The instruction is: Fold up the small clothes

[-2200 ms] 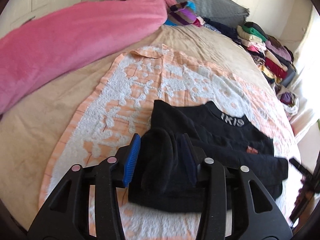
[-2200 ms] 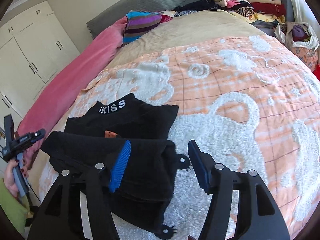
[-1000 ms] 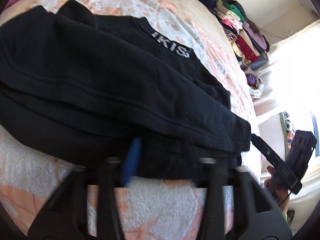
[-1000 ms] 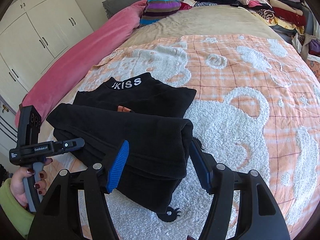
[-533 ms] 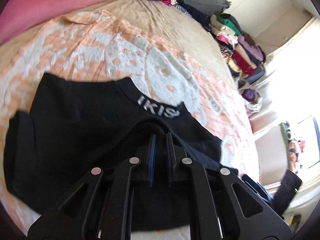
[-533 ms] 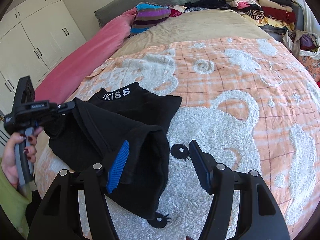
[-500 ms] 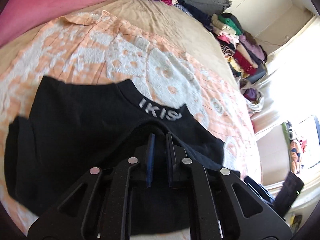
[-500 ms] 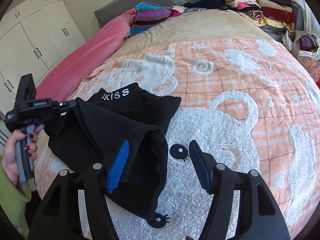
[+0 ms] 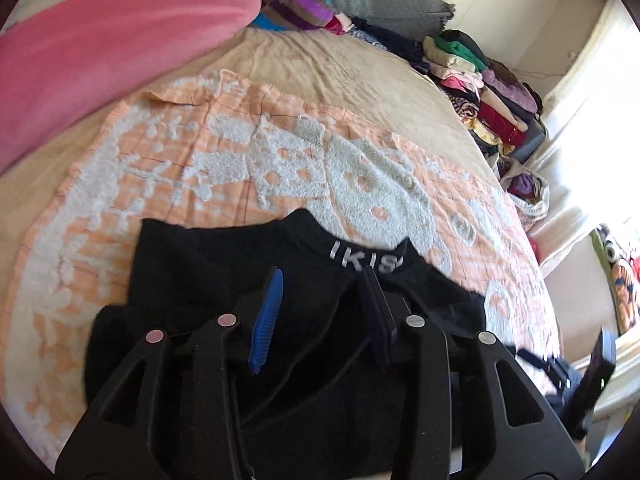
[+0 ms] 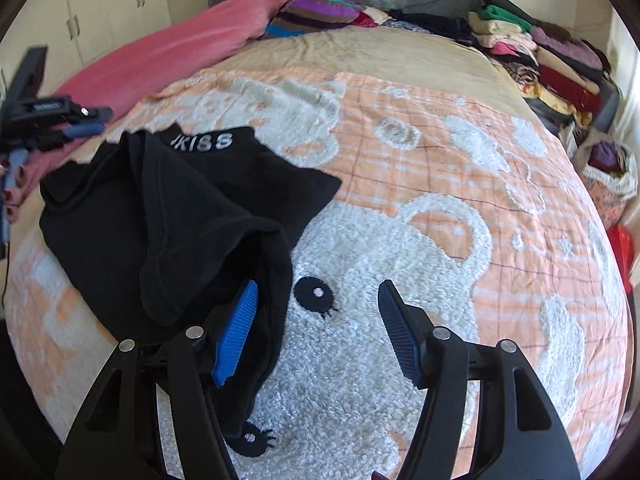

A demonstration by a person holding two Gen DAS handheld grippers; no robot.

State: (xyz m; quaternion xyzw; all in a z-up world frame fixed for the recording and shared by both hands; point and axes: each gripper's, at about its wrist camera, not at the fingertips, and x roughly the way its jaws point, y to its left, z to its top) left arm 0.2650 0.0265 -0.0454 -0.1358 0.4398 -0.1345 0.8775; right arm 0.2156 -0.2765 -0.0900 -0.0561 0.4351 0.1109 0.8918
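A: Nearest first. Your right gripper hangs low over the blanket, jaws apart. The hem of the black top lies against the inner face of the left blue pad; the other pad is clear of cloth, so nothing is clamped.

B: And the left?

A: Your left gripper is above the top, jaws part-way apart and just been opening. Cloth lies below and between them, but the pads do not press on it. In the right view it hovers over the top's far left corner.

B: Progress?

A: My reading: partly folded. One side is turned over the body, leaving a thick rumpled ridge near your right gripper. The stack is uneven and the collar end still lies single. Left to do: flatten, then at least one more fold to square it.

B: Any writing?

A: The collar band reads "KISS" in white, with a cut-off stroke before it; the left view shows only "IKIS". Beyond, a pink blanket lies at the bed's left and a pile of folded clothes at the far right. No other legible text.
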